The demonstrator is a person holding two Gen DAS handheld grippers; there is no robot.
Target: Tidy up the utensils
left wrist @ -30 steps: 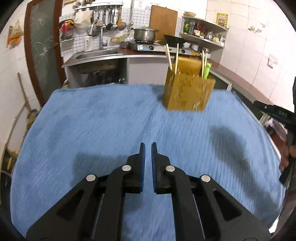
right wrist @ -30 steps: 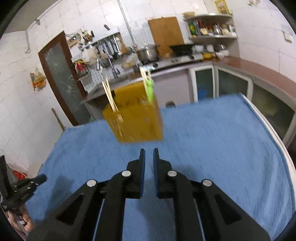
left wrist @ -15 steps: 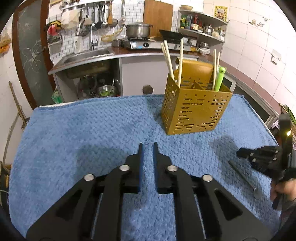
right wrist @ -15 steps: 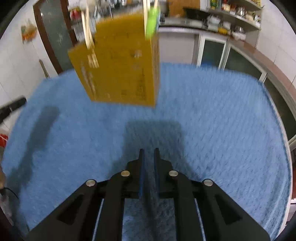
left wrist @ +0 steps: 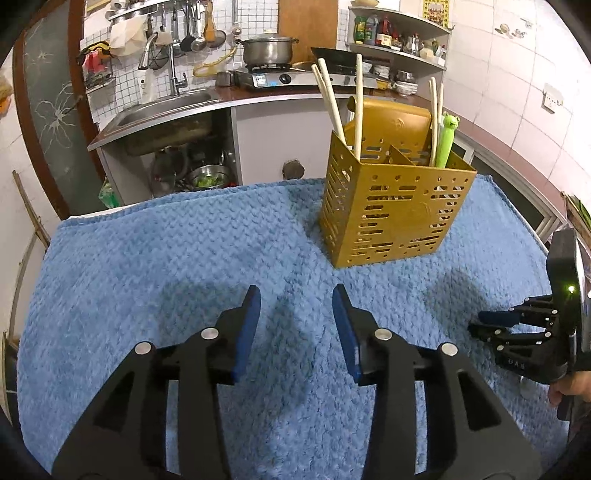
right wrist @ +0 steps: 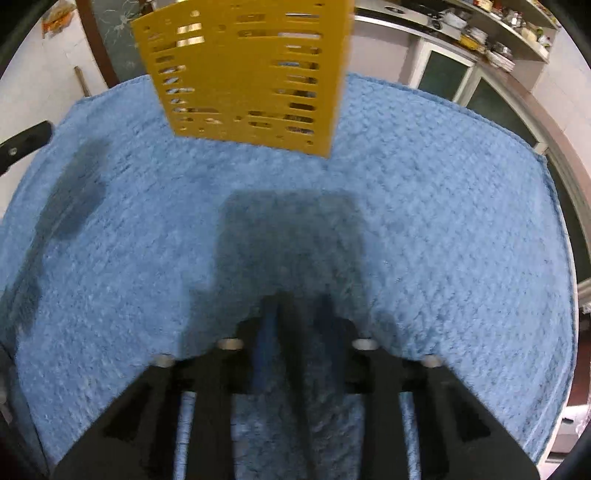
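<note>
A yellow perforated utensil holder (left wrist: 388, 221) stands on the blue towel (left wrist: 147, 277), with wooden chopsticks (left wrist: 332, 99) and a green frog-topped utensil (left wrist: 445, 144) upright in it. My left gripper (left wrist: 295, 325) hovers over bare towel in front of the holder, its jaws opening with nothing between them. My right gripper (left wrist: 476, 325) is low on the towel at the right, its fingers together. In the blurred right wrist view the right gripper (right wrist: 295, 310) looks shut against the towel (right wrist: 443, 221), below the holder (right wrist: 251, 74). Whether it pinches anything I cannot tell.
Behind the table are a sink (left wrist: 166, 110), a stove with a pot (left wrist: 267, 50) and a shelf of bottles (left wrist: 391, 33). A hand (left wrist: 565, 387) holds the right gripper near the table's right edge. Part of the left gripper (right wrist: 22, 144) shows at the left.
The left jaws have parted. The right gripper tipped steeply down and sank to the towel, covering the thin metal utensil that lay beside it half a second ago.
</note>
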